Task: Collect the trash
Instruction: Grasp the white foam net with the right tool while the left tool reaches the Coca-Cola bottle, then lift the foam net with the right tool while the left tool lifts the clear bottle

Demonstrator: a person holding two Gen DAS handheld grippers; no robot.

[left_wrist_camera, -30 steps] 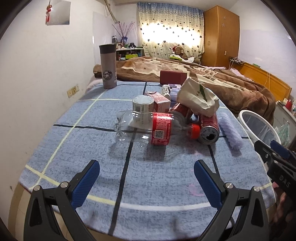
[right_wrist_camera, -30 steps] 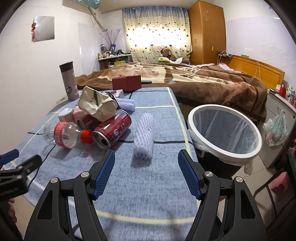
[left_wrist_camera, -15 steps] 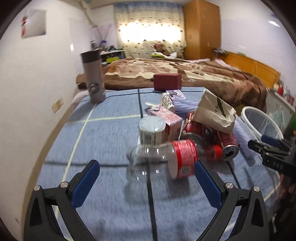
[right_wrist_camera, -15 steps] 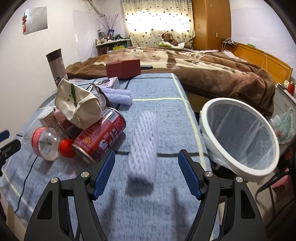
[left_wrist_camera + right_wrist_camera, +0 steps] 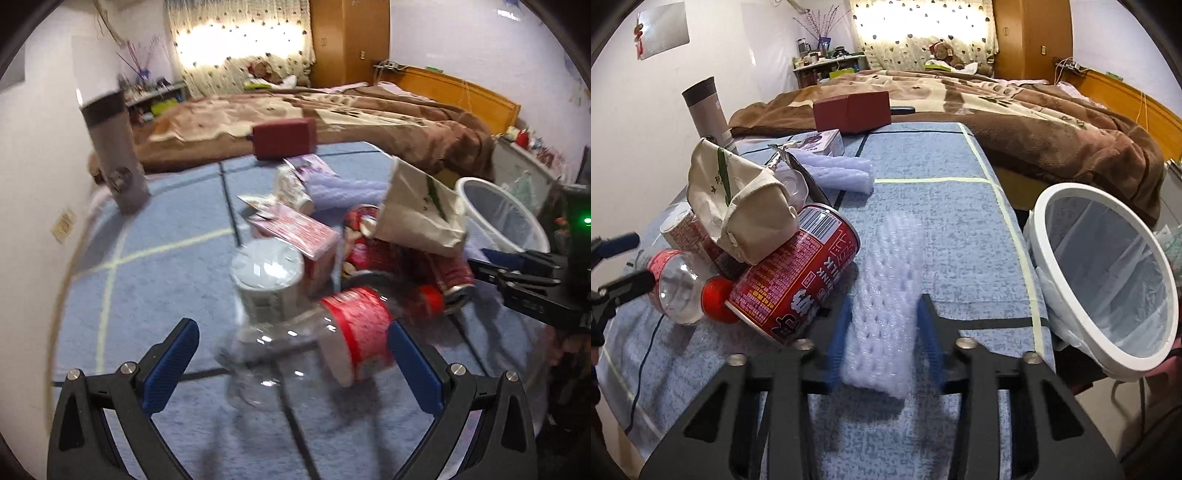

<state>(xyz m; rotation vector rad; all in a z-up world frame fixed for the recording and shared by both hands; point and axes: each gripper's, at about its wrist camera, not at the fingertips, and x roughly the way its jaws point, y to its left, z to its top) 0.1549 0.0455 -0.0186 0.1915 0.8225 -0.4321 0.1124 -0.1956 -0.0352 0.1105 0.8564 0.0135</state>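
Observation:
A pile of trash lies on the blue cloth-covered table (image 5: 938, 206). My right gripper (image 5: 884, 328) is shut on a white foam net sleeve (image 5: 886, 306) that lies on the cloth. Left of it lie a red can (image 5: 798, 280), a crumpled paper bag (image 5: 738, 210) and a clear plastic bottle (image 5: 679, 284). My left gripper (image 5: 291, 365) is open, its blue fingers on either side of the clear bottle with a red label (image 5: 306, 343). A grey tin (image 5: 267, 284) and a pink carton (image 5: 295, 232) stand just beyond it.
A white bin with a clear liner (image 5: 1108, 280) stands off the table's right edge. A grey tumbler (image 5: 110, 147) and a dark red box (image 5: 284, 138) sit at the table's far side. A second foam sleeve (image 5: 834, 173) lies further back. A bed is behind.
My right gripper moved forward and closed on the foam sleeve. My left gripper moved forward until its open fingers straddle the clear bottle.

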